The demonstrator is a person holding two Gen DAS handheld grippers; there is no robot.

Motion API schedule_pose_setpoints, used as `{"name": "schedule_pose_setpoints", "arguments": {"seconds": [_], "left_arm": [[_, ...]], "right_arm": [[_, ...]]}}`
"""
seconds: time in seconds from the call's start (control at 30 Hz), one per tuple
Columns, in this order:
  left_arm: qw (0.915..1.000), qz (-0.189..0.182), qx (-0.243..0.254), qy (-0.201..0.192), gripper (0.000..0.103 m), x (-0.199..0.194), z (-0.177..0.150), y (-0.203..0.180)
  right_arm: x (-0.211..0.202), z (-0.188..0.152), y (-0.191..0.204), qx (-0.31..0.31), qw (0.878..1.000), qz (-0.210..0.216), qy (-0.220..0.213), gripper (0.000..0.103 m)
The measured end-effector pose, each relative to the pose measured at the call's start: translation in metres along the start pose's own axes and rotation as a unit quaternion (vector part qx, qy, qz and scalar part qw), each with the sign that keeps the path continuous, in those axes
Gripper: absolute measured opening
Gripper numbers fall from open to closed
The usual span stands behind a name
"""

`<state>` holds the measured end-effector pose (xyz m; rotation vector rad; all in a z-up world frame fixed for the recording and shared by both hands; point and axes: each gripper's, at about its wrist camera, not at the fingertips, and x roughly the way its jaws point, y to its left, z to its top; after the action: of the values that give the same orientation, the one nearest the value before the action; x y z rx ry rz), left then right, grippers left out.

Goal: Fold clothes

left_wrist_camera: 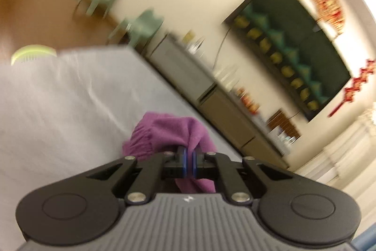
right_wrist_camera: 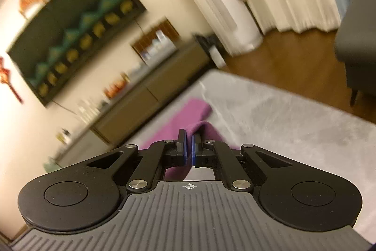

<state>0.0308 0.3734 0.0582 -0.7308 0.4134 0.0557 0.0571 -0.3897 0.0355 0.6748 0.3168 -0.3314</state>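
White sheet [left_wrist_camera: 58, 98]; grippers pinch purple garment [left_wrist_camera: 169, 131].

No readable text, label, brand or number shows in either view.

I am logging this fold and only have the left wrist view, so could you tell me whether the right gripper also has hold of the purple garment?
Observer: Yes. The right gripper is shut on an edge of the purple garment.
Operator: Thank you. Does the garment reach the surface on that side?
Observer: Beyond the right gripper it runs out as a long flat strip toward the far edge of the white cloth-covered surface.
Operator: My left gripper is shut on a bunched part. Anything beside the surface on the right?
Observer: A dark grey sofa stands on the wooden floor past it.
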Motion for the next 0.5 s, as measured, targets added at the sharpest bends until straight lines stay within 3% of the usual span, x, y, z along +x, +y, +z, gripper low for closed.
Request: {"name": "schedule_pose_setpoints", "arguments": {"seconds": [0.17,0.3,0.43,0.5], "left_arm": [[0.9996,0.016,0.023,0.002,0.005,-0.016,0.012,-0.006],[0.9988,-0.005,0.046,-0.017,0.004,-0.031,0.015,-0.028],[0.9991,-0.022,0.027,-0.025,0.004,-0.022,0.044,-0.042],[0.9993,-0.008,0.017,-0.031,0.004,0.004,0.068,-0.038]], "right_arm": [[-0.024,-0.015,0.016,-0.014,1.0,0.006,-0.004,0.002],[-0.044,-0.017,0.042,-0.056,0.998,0.006,-0.035,0.001],[-0.054,0.009,0.075,-0.093,0.994,0.01,-0.065,0.001],[-0.038,0.029,0.101,-0.112,0.992,0.014,-0.057,0.0]]}}
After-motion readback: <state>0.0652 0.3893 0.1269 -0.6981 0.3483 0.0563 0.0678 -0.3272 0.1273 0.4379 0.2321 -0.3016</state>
